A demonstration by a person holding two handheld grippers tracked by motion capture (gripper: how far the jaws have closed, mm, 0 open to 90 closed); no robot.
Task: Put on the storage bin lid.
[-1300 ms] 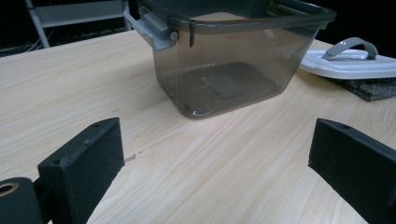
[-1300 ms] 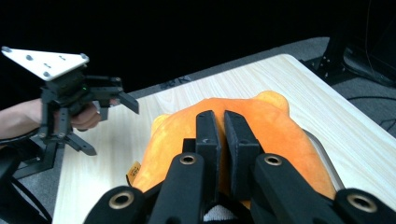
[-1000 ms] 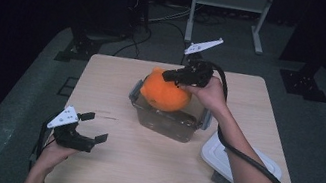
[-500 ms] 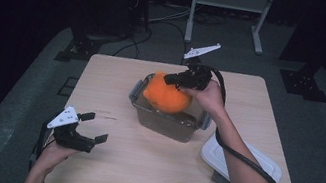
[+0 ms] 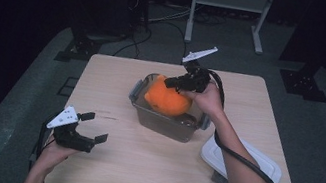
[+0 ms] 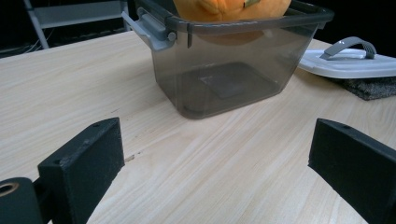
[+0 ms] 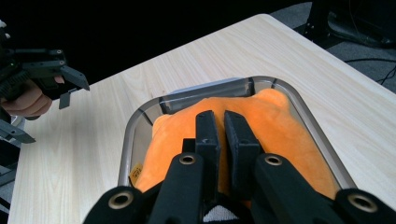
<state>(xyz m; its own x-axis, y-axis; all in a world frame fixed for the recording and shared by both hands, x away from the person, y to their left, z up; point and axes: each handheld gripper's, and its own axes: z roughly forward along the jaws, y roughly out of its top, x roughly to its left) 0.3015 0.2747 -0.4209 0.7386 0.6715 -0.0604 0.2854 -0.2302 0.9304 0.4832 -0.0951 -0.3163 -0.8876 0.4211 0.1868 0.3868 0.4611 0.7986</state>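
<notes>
An orange plush toy [image 5: 166,100] sits partly inside a smoky clear plastic container [image 5: 165,124] at the table's middle, its top bulging above the rim. My right gripper [image 5: 173,82] is shut on the toy's upper side; in the right gripper view the jaws [image 7: 223,122] pinch the orange plush [image 7: 280,126] over the container rim [image 7: 304,113]. My left gripper [image 5: 97,126] stands open over the table's front left, holding nothing. In the left gripper view its jaws [image 6: 210,163] spread wide toward the container [image 6: 224,79], with the toy [image 6: 229,10] above.
A white lid [image 5: 242,159] with a grey handle lies at the table's right on a dark pad [image 6: 369,87]. Bare wood lies between the left gripper and the container. A metal frame [image 5: 227,1] and cables stand on the floor behind.
My right gripper has sunk a little with the orange toy, which now sits lower in the container. The left gripper has stayed put.
</notes>
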